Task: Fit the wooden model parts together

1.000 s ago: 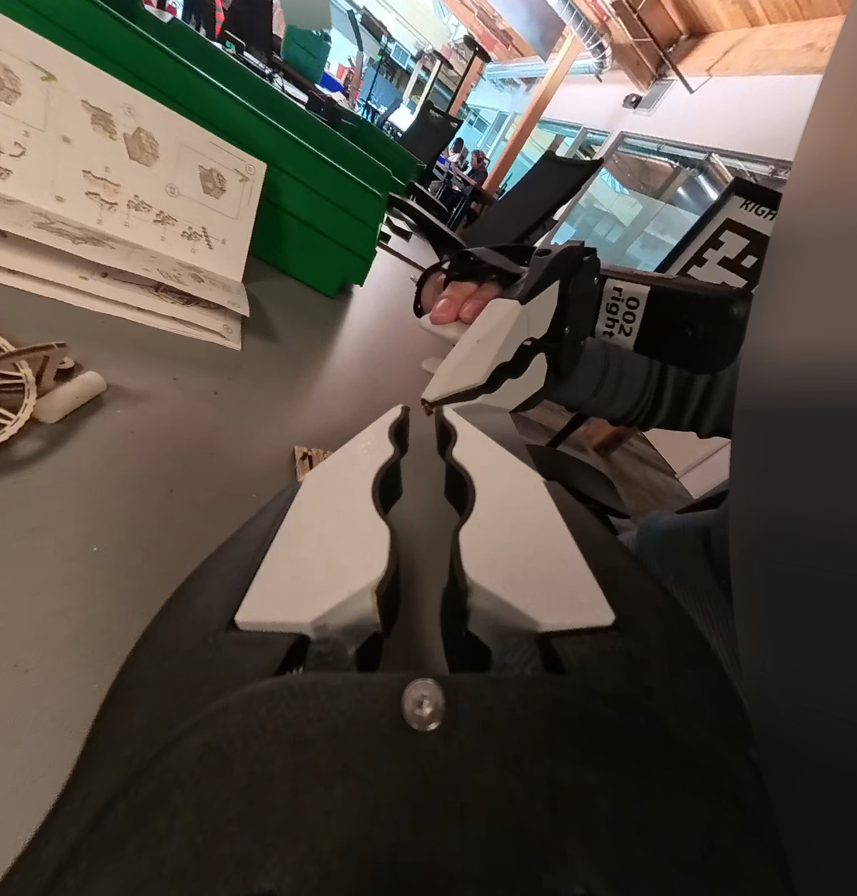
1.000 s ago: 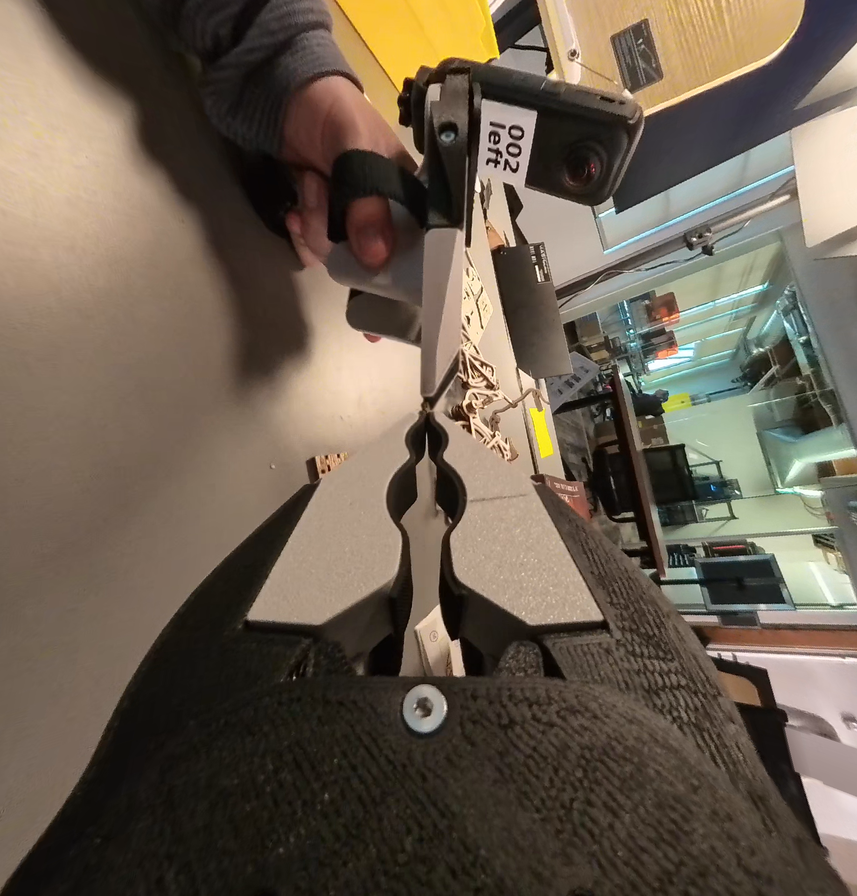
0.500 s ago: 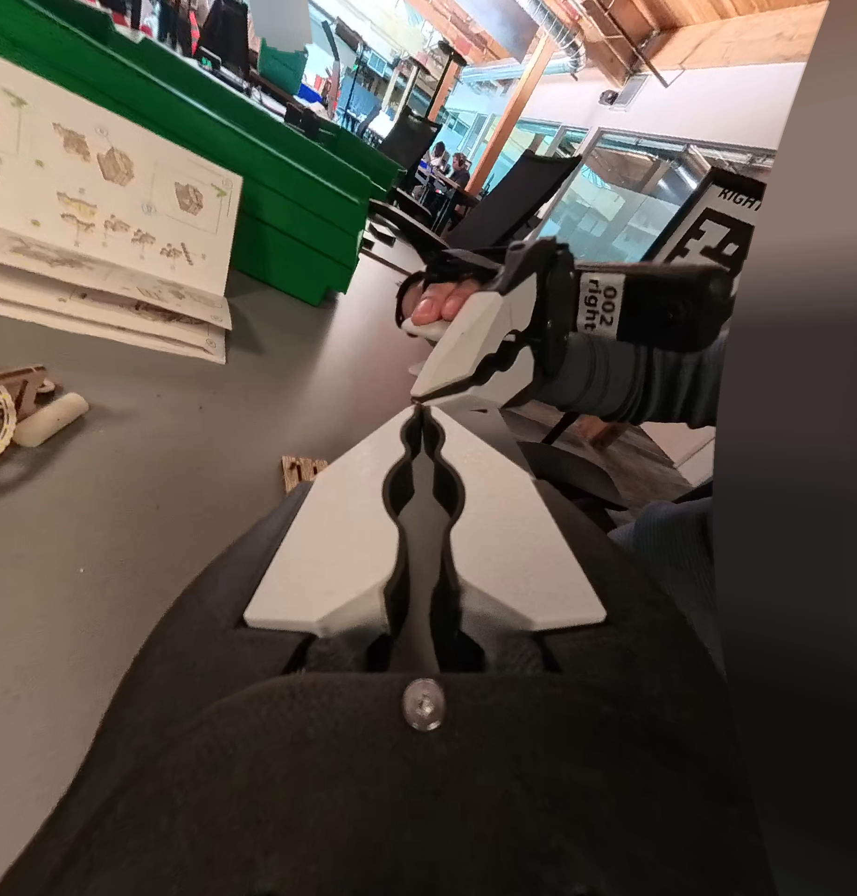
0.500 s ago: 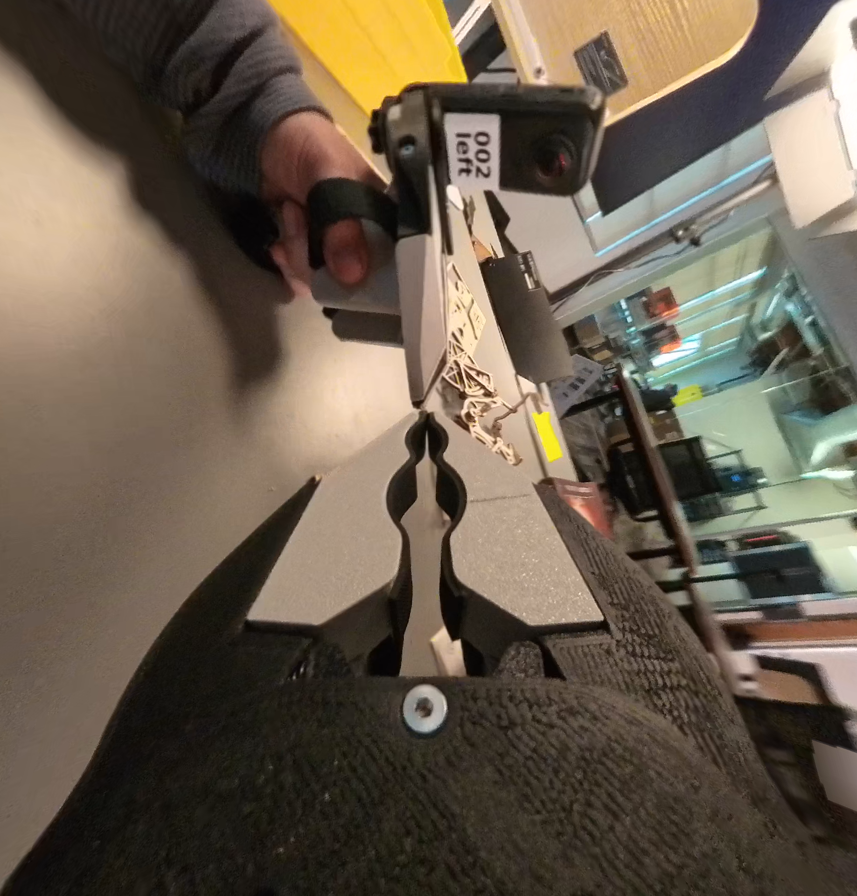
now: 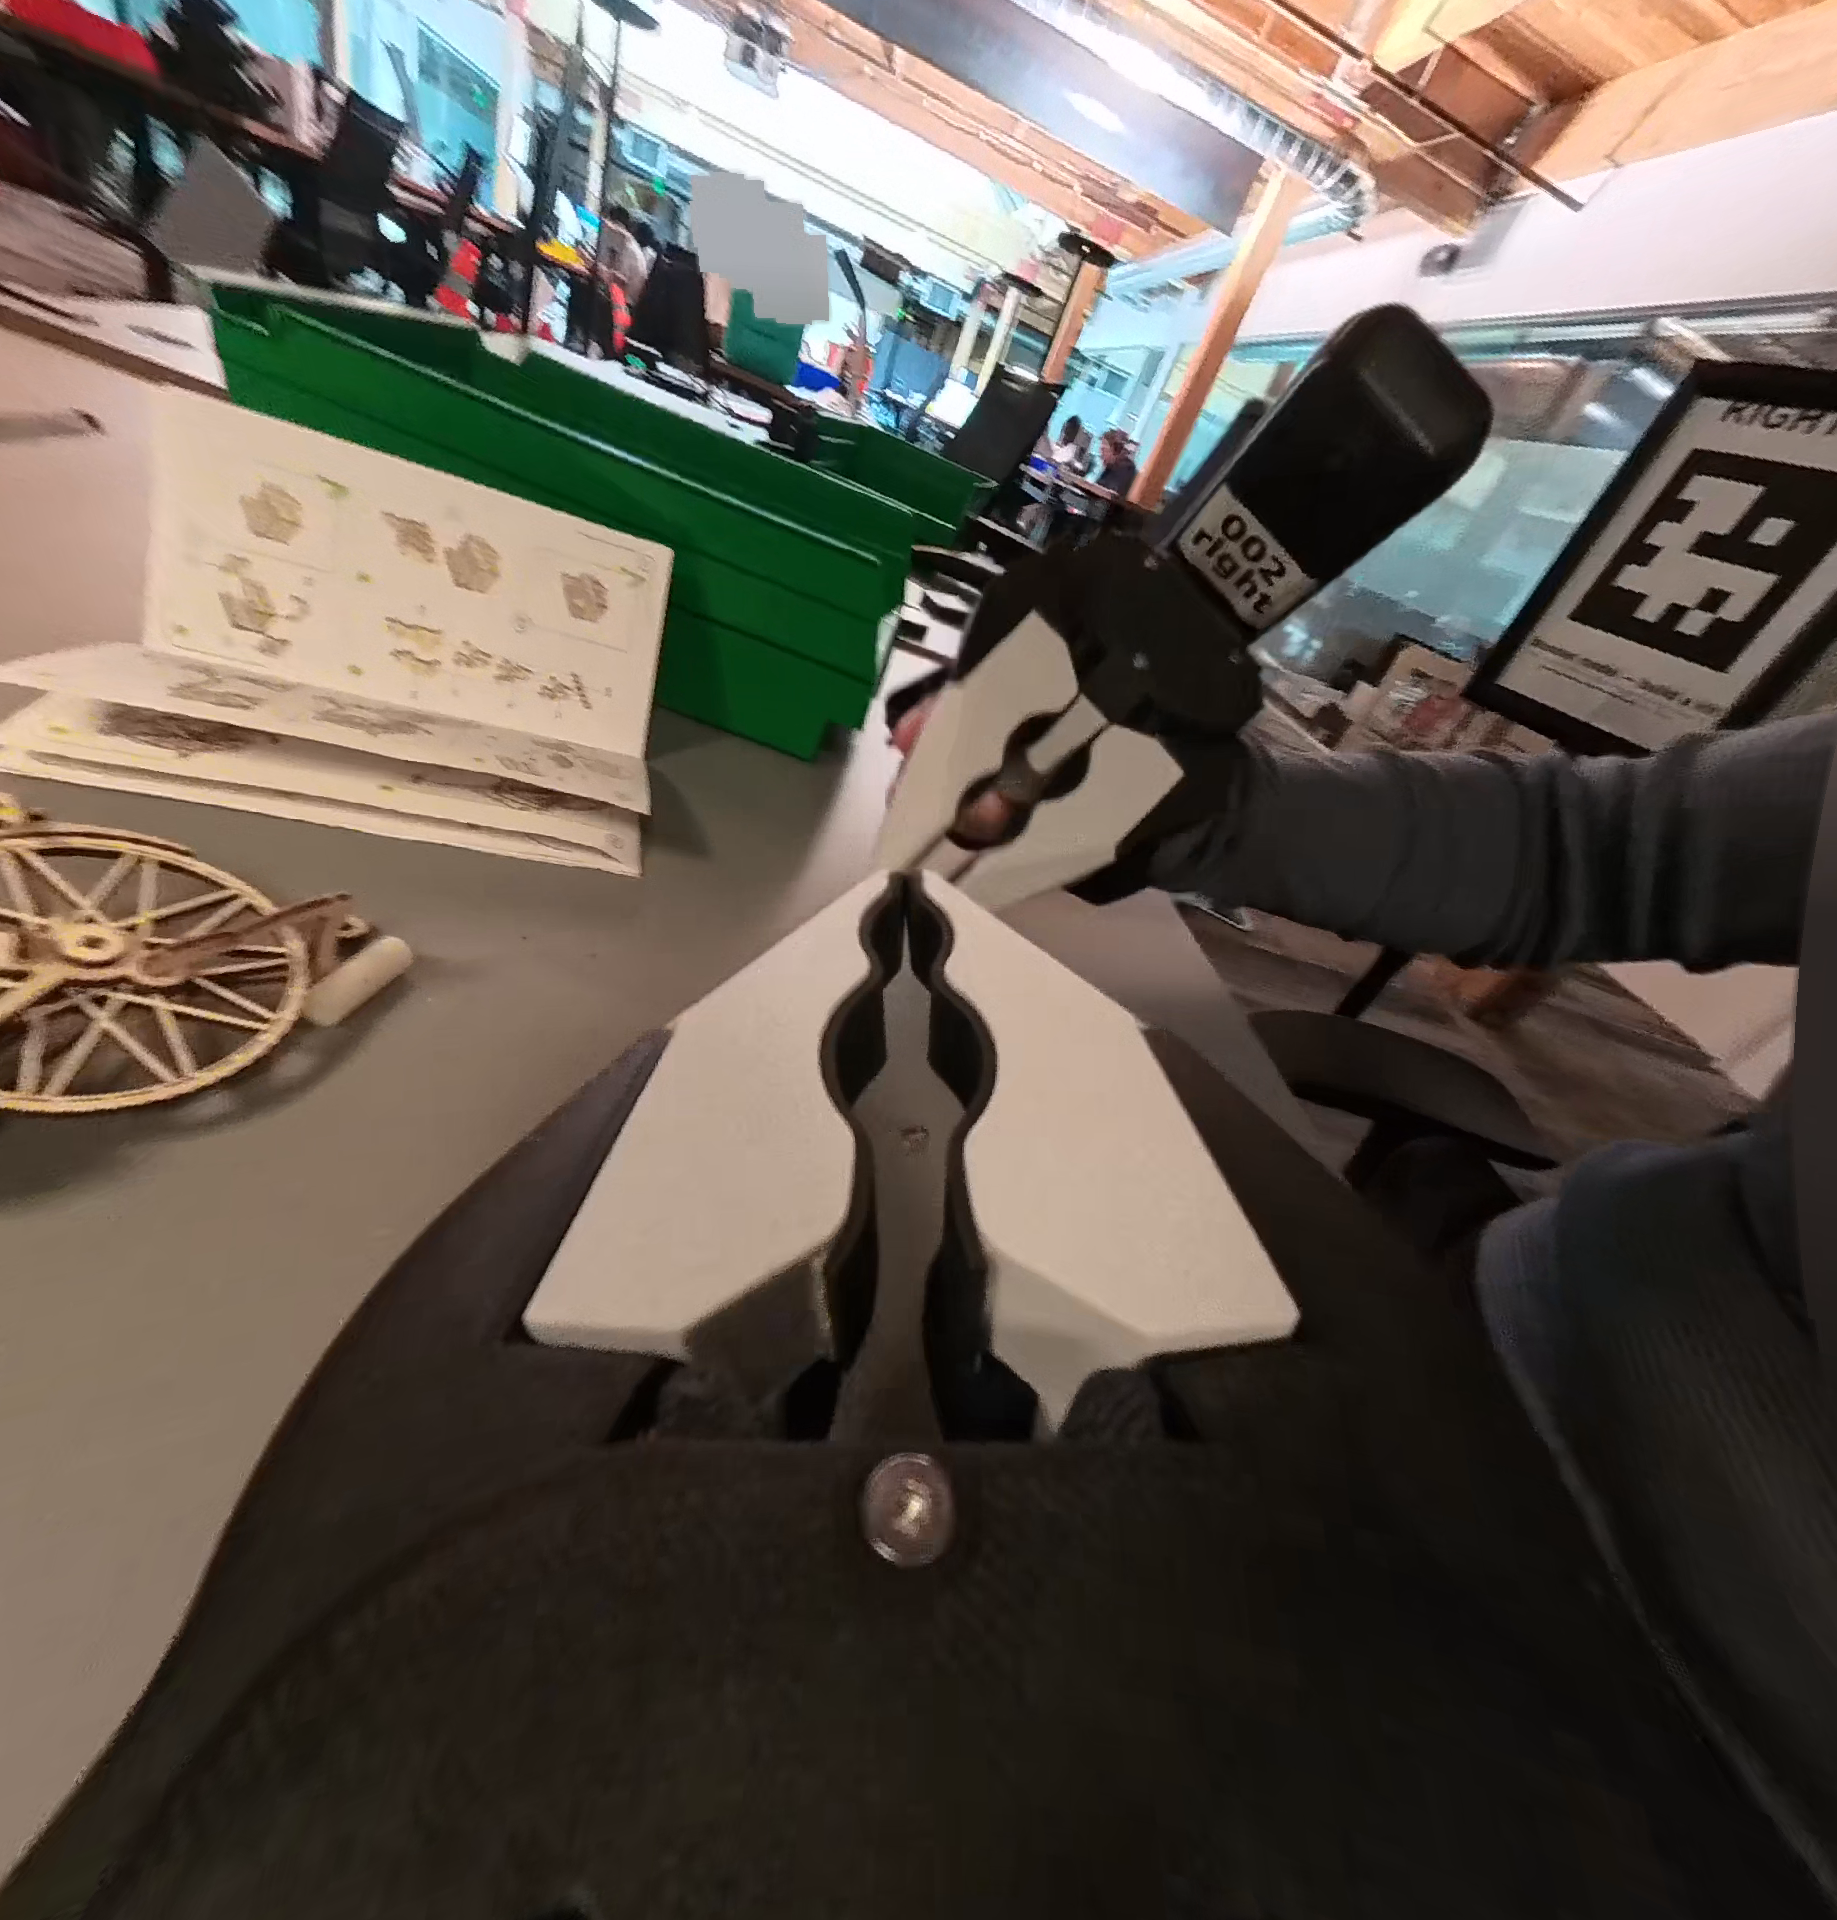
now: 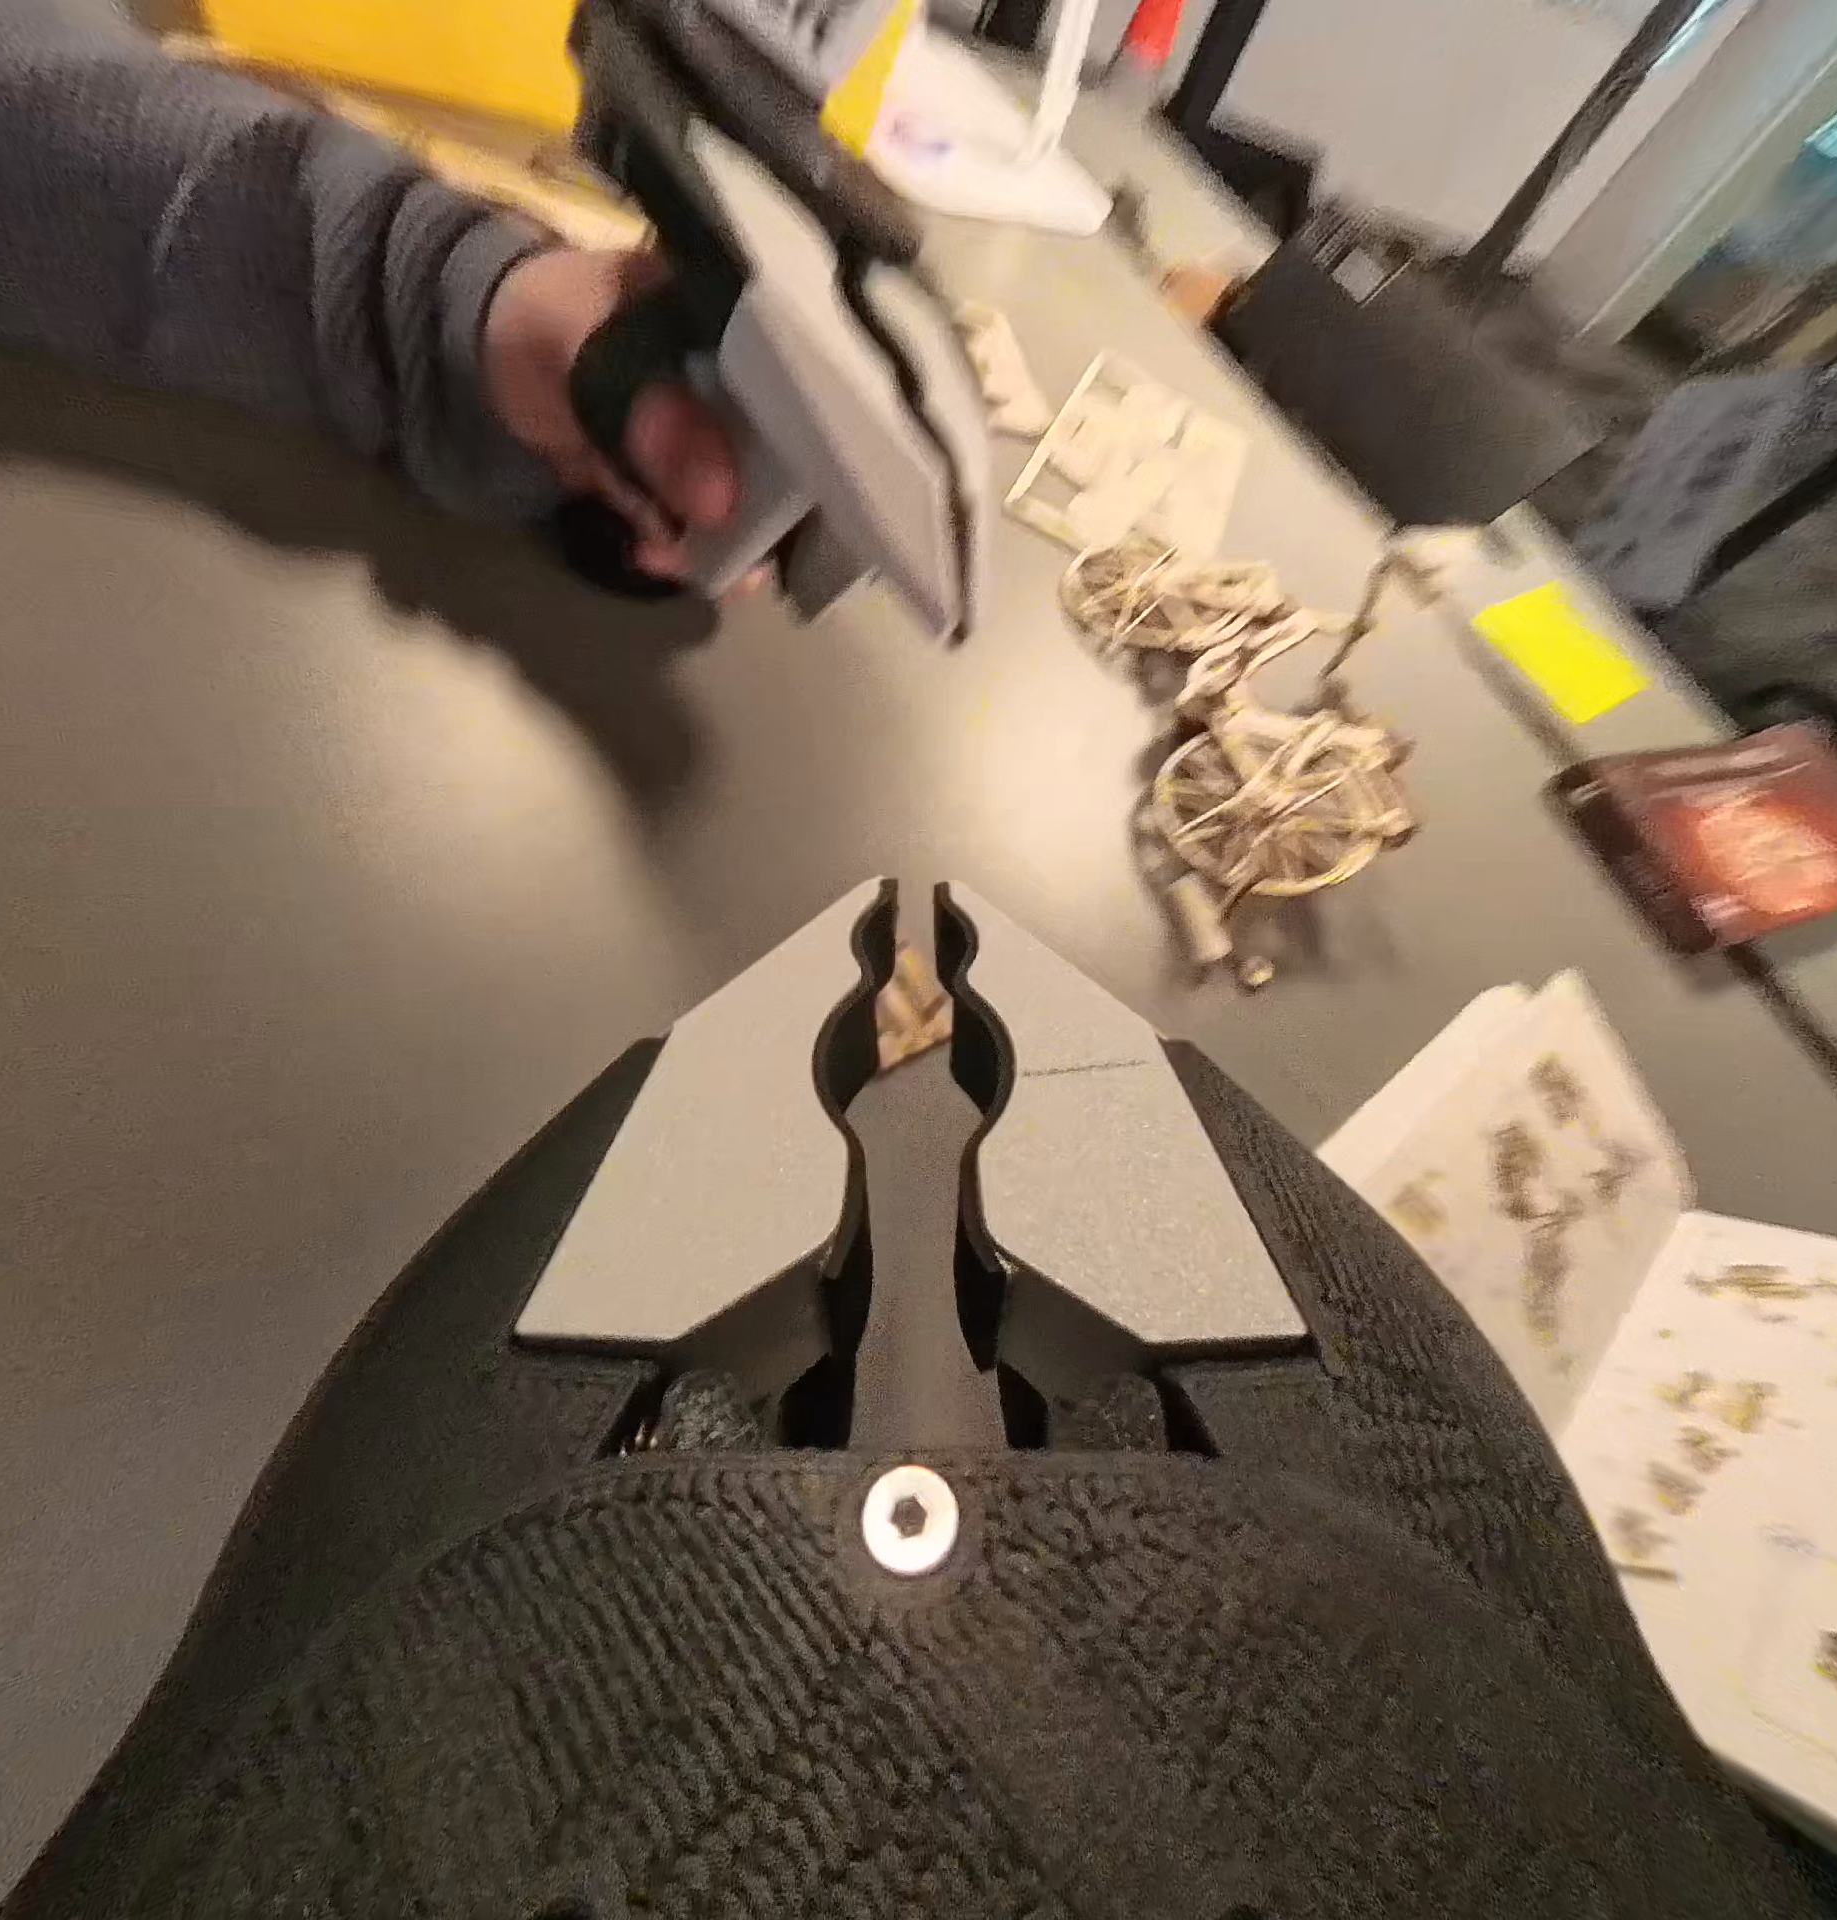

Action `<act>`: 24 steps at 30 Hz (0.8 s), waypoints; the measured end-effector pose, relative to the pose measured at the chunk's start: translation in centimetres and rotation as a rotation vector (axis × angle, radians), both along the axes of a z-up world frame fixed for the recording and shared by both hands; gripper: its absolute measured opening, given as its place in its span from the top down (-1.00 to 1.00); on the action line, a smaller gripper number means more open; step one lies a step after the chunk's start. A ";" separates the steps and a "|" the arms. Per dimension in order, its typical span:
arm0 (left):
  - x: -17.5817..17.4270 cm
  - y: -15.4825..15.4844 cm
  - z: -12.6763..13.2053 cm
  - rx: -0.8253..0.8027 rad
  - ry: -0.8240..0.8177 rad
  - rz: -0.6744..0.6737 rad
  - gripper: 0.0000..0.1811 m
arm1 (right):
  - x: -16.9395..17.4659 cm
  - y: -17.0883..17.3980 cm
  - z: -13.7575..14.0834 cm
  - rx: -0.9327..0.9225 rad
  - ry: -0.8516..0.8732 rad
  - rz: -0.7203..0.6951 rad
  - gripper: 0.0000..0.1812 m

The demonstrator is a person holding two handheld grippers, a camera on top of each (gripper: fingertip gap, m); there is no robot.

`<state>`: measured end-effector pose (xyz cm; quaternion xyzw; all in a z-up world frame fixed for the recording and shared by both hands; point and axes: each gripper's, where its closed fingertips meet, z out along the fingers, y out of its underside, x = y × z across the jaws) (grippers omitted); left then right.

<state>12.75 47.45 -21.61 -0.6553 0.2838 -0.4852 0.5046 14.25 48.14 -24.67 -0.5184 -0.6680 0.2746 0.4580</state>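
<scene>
A wooden spoked wheel model (image 5: 93, 987) lies on the grey table (image 5: 270, 1195) to the left of my left gripper (image 5: 901, 883), whose tips meet with nothing visible between them. In the right wrist view the wheel models (image 6: 1267, 800) lie at the right. My right gripper (image 6: 914, 888) has a narrow gap between its tips and holds nothing. A small wooden piece (image 6: 909, 1008) shows through that gap, lying on the table. The left gripper (image 6: 955, 613) hangs above and ahead of the right one, apart from it. The right gripper (image 5: 898, 857) points down close to the left gripper's tips.
An open instruction booklet (image 5: 374, 644) and green bins (image 5: 581, 499) lie beyond the wheel. A white cylinder (image 5: 358, 977) lies beside the wheel. The right wrist view shows the booklet (image 6: 1516, 1195), a yellow note (image 6: 1558, 649), a dark reddish box (image 6: 1745, 842) and a black box (image 6: 1413, 364). The tips of one gripper are about 4 centimeters away from the tips of the other. My right gripper's tips are some 6 centimeters from the small wooden piece (image 6: 909, 1008).
My left gripper's jaws went from open to shut. My right gripper's jaws parted slightly. Both grippers turned and their tips, which were touching, have drawn apart.
</scene>
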 end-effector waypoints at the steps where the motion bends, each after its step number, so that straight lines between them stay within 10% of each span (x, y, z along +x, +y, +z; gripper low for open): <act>1: -0.3 0.2 0.1 0.017 0.003 0.025 1.00 | 0.3 -0.4 -1.1 -0.053 -0.064 0.018 0.94; 7: -1.0 0.9 0.4 0.037 -0.010 0.090 1.00 | 1.7 -3.0 -5.6 -0.400 -0.265 -0.022 0.86; 24: -1.0 1.0 0.2 0.006 -0.020 0.078 1.00 | 0.9 -2.3 -5.8 -0.090 -0.280 -0.130 1.00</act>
